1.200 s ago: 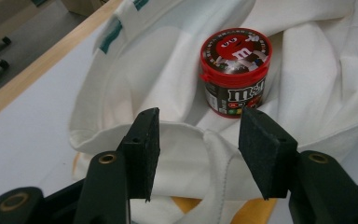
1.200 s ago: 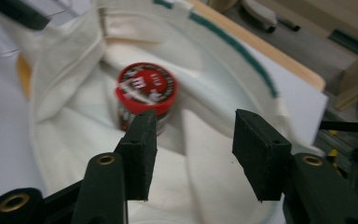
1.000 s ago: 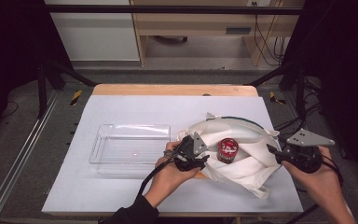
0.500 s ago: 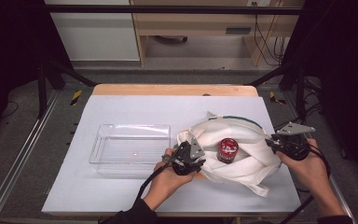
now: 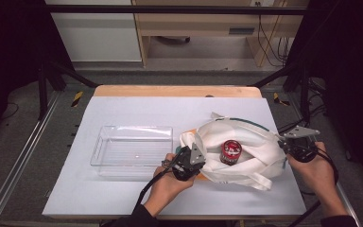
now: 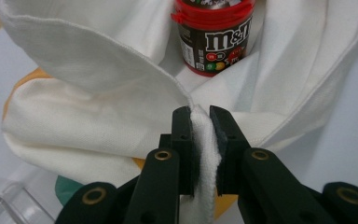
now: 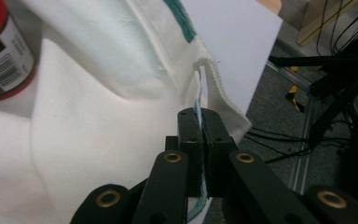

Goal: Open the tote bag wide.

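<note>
Two grippers, each clamped on the white bag's [image 5: 246,151] rim
If we tug the left gripper [image 6: 200,135] and right gripper [image 7: 200,140] unevenly, the fabric slips from the closed jaws and the candy jar [image 5: 230,152] tips.

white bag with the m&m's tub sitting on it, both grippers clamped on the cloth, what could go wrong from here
1. The M&M's tub stands loose in a hollow of the white bag; pulling or lifting the cloth could tip it over.
2. The left gripper and right gripper each pinch only a thin edge, so the fabric may slip out.
3. The clear tray lies close beside the bag and could get nudged.
</note>
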